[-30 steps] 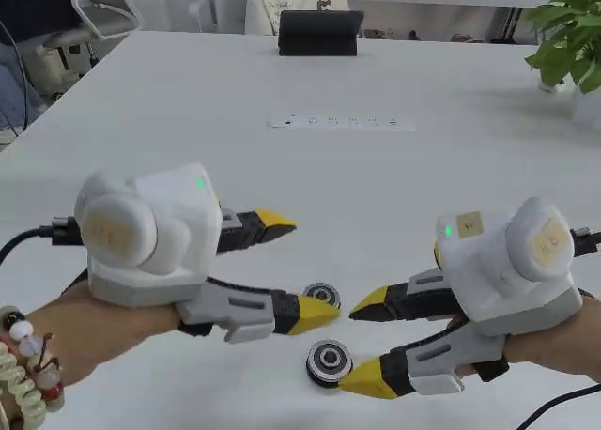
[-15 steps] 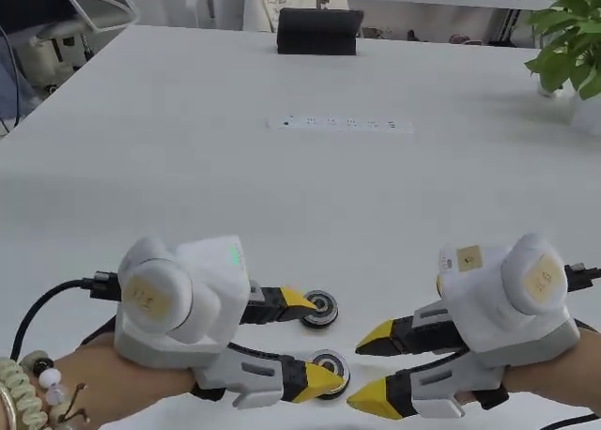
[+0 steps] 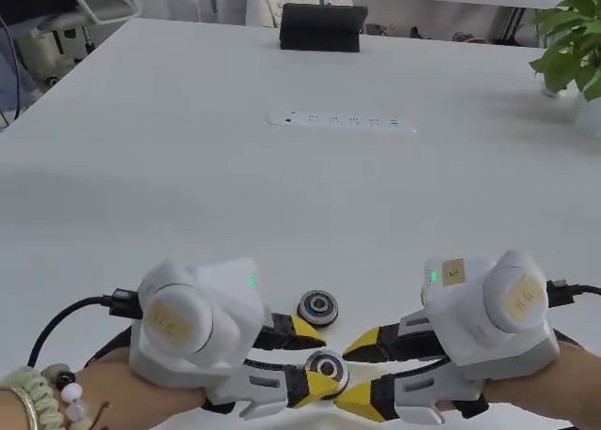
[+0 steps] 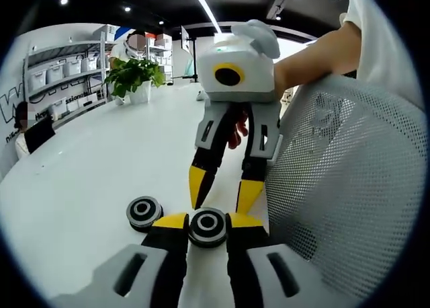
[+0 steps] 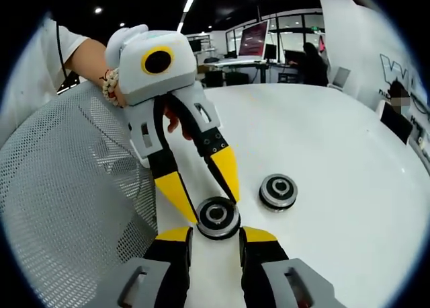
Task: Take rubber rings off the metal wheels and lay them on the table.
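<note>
White table (image 3: 188, 167) ran wide and bare; power strip (image 3: 343, 121) lay at 12 o'clock, plant (image 3: 568, 40) at 2 o'clock.

Both hands were low at the 6 o'clock edge, wrists level, jaws pointing inward at one another; left gripper (image 3: 317, 358) reached in from 9 o'clock, right gripper (image 3: 357, 371) from 3 o'clock, tips nearly meeting.

Left gripper's jaws were drawn in narrow, one yellow tip on each side of the near wheel (image 3: 326, 365); in the left gripper view both tips looked to touch its sides.

Right gripper's jaws stood partway apart with nothing held; its tips stopped just short of that wheel, one to either side of it.

Near wheel lay flat on the table between the four tips; bright metal hub, small dark bore, dark rubber ring (image 5: 217, 234) seated round the rim.

Far wheel (image 3: 317, 307) lay flat just beside it at 12 o'clock, apart from it and from every jaw; same make, ring on.

Grey mesh chair back (image 4: 342, 187) sat behind the right gripper in the left gripper view.
</note>
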Tool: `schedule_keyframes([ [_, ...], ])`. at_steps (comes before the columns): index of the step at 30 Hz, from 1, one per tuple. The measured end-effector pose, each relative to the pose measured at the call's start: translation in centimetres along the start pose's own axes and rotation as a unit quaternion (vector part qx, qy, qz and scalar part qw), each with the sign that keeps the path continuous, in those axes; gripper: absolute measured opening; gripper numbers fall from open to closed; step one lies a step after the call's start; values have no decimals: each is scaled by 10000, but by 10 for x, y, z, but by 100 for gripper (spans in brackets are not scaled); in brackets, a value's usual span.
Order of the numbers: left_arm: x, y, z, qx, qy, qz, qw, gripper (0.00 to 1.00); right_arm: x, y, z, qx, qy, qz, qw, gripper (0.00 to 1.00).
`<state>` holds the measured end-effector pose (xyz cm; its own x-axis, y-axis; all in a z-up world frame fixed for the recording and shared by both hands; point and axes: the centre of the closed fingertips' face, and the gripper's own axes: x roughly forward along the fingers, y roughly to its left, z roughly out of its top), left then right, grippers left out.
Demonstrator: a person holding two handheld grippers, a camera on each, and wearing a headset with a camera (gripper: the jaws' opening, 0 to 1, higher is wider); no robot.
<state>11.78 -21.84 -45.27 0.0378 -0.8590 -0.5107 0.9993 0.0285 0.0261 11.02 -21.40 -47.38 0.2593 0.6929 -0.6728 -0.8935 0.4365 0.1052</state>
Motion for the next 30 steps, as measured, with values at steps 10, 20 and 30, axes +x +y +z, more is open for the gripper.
schedule_keyframes([
  [10,0,3,-6,112,94,42,9999,10,2,-1,-3,-43,61,-23,10000,23],
  [20,2,0,-5,230,58,-37,9997,8,2,-2,-5,-33,152,-28,9999,20],
  [30,2,0,-5,203,34,-59,9998,8,-1,-3,-6,35,194,2,9998,13],
])
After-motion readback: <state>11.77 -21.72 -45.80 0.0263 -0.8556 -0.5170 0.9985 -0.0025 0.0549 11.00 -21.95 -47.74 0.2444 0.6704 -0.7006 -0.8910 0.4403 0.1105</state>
